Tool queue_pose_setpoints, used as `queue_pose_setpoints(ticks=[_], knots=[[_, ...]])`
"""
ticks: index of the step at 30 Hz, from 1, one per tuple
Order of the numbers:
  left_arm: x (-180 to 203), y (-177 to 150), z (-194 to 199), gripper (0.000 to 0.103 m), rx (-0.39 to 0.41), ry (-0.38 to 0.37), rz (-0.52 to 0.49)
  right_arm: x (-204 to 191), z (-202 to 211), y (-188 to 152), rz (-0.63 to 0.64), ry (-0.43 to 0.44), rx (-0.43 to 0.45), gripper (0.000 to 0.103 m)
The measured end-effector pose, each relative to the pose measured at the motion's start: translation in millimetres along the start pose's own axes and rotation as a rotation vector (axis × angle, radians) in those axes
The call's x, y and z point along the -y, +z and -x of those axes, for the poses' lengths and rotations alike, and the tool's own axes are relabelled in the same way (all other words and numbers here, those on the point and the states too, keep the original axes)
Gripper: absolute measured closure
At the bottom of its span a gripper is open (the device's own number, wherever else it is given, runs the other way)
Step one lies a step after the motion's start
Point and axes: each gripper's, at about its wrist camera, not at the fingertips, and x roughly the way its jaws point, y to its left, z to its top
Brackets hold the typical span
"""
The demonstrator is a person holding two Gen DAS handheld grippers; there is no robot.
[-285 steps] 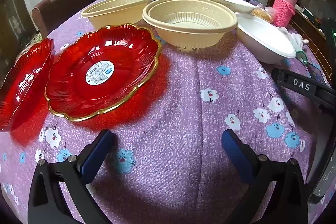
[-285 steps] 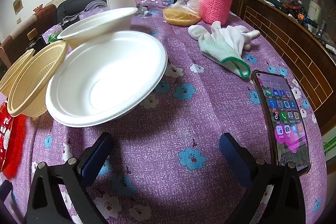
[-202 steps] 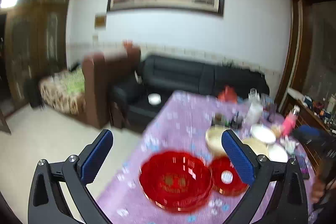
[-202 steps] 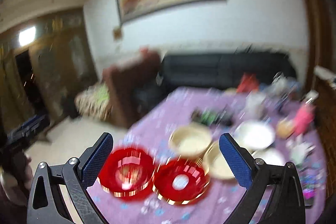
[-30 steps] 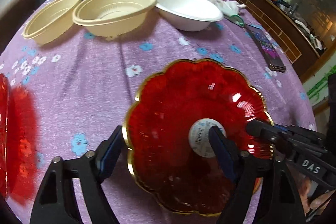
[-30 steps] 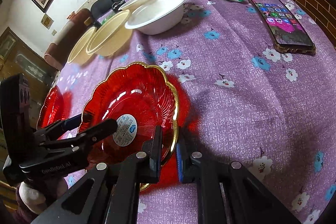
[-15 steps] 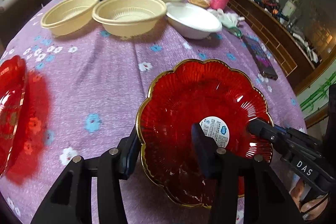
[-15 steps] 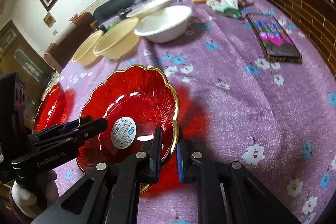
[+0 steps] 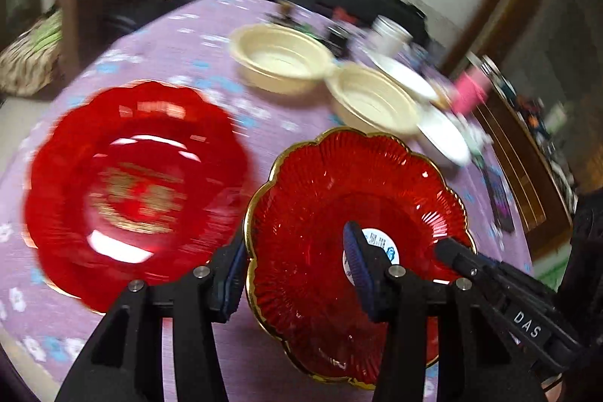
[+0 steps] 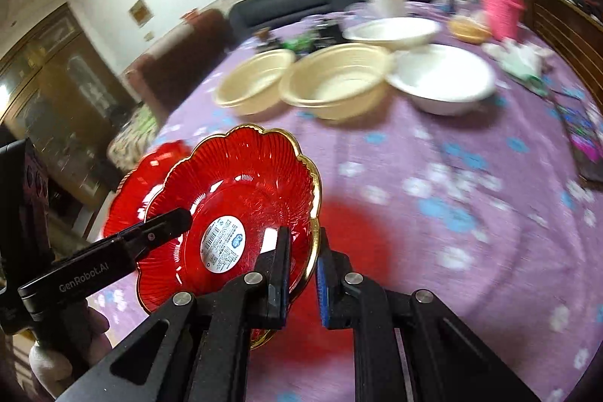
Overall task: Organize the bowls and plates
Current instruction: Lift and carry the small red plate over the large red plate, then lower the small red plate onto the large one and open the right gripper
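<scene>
- Lower centre of both views: red gold-rimmed plate (image 9: pixel 339 198) (image 10: pixel 241 198), lifted off the desk (image 10: pixel 452 183), tilted, held by both claws.
- Left claw (image 9: pixel 297 270) (image 10: pixel 177 219): jaws partway closed across plate's near rim, one finger outside the edge, the other inside by the white label (image 9: pixel 373 247). Gripping the plate.
- Right claw (image 10: pixel 303 270) (image 9: pixel 448 251): jaws nearly together, pinching the gold rim at plate's right edge.
- Left of frame, left view: second red plate (image 9: pixel 132 183) lying on purple flowered cloth, blurred; held plate just beside it, overlapping it in the right view.
- Upper centre: two cream bowls (image 10: pixel 335 81), side by side; white bowl (image 10: pixel 441 78) to their right.
- Far right edge, right view: phone (image 10: pixel 586 138).
</scene>
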Motion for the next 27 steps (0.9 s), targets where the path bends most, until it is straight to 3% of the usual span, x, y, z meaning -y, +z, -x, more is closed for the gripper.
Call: queue_pose_setpoints(ticks=[6, 12, 27], knots=[[-65.6, 15.0, 19.8, 0.056, 0.065, 0.063, 0.126, -69.9, -36.9, 19.9, 0.098, 0.076, -0.019, 0.090], [-118.4, 21.3, 23.7, 0.056, 0.091, 0.115, 0.230, -123.0, -73.3, 29.7, 0.194, 0.098, -0.042, 0.089], [-143.1, 22.0, 6.6, 0.053, 0.078, 0.150, 0.270, -138.9, -131.6, 33.6, 0.215, 0.079, -0.121, 0.089]])
